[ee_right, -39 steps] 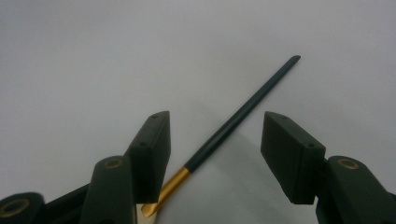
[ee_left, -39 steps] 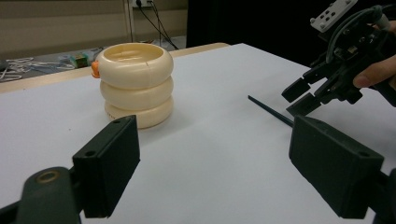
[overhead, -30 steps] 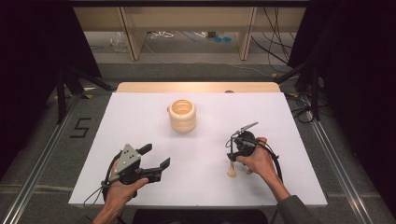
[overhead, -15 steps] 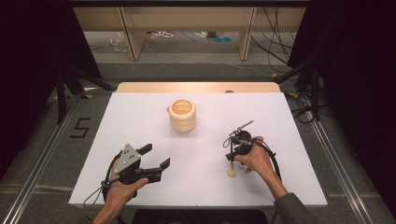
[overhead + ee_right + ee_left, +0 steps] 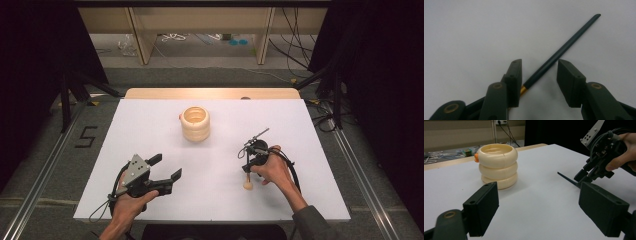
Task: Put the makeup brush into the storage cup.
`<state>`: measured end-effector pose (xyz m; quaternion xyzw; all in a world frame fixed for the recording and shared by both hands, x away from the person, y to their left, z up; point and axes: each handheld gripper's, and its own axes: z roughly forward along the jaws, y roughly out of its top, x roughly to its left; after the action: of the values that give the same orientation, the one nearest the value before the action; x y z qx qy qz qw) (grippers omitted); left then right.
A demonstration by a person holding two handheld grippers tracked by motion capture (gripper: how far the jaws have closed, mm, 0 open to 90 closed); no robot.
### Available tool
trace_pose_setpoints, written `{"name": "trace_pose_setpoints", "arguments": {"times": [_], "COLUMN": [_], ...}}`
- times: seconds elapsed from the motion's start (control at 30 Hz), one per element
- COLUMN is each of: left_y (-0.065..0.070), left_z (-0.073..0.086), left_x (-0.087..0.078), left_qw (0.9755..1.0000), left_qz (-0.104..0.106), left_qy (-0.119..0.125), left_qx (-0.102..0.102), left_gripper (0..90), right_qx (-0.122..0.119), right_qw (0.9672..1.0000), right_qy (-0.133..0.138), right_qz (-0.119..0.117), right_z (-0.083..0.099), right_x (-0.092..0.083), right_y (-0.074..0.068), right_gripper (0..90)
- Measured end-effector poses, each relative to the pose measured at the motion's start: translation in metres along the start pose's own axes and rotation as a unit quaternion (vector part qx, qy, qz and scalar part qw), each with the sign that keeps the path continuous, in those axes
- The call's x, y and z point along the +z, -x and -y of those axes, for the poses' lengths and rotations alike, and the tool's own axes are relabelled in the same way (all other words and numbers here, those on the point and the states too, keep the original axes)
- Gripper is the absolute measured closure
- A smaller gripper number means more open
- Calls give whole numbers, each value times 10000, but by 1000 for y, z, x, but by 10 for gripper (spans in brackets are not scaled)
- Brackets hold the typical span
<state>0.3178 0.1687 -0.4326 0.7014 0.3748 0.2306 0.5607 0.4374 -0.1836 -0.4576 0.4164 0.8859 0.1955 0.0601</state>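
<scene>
A slim dark green stick (image 5: 569, 41) with a gold band lies flat on the white table. Its wooden ball end (image 5: 247, 185) sticks out toward the near edge. My right gripper (image 5: 248, 162) points down over it. The stick lies between the jaws of the right gripper (image 5: 539, 62), which have just been closing. A gap still shows beside the right jaw, so it counts as open. My left gripper (image 5: 167, 166) rests at the near left, open and empty. Past the left gripper (image 5: 537, 192) stands a cream holder of stacked rings (image 5: 497, 166), which sits mid-table (image 5: 195, 123).
The white table sheet (image 5: 150, 130) ends in a wooden strip (image 5: 210, 93) at the far side. A small orange piece (image 5: 476, 157) clings to the ring holder's far side. Dark stands (image 5: 65, 95) and loose cables (image 5: 300, 55) lie on the floor beyond the table.
</scene>
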Motion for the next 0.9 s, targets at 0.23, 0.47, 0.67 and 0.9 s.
{"name": "trace_pose_setpoints", "arguments": {"times": [0.23,0.47,0.67,0.9], "left_y": [0,1,0,0], "left_z": [0,0,0,0], "left_x": [0,0,0,0], "left_qw": [10000,10000,10000,10000], "left_qz": [15,16,9,11], "left_qy": [-14,-14,-10,-8], "left_qx": [-7,-41,3,2], "left_gripper": [160,160,160,160], "right_qx": [-39,-70,-47,-259], "right_qw": [9999,9997,9995,9985], "right_qy": [-113,-222,-327,-467], "right_qz": [-44,-6,6,146], "right_z": [-3,-6,-6,-9], "right_x": [1,1,3,5], "right_y": [-2,-2,-2,-2], "right_gripper": [588,598,617,706]}}
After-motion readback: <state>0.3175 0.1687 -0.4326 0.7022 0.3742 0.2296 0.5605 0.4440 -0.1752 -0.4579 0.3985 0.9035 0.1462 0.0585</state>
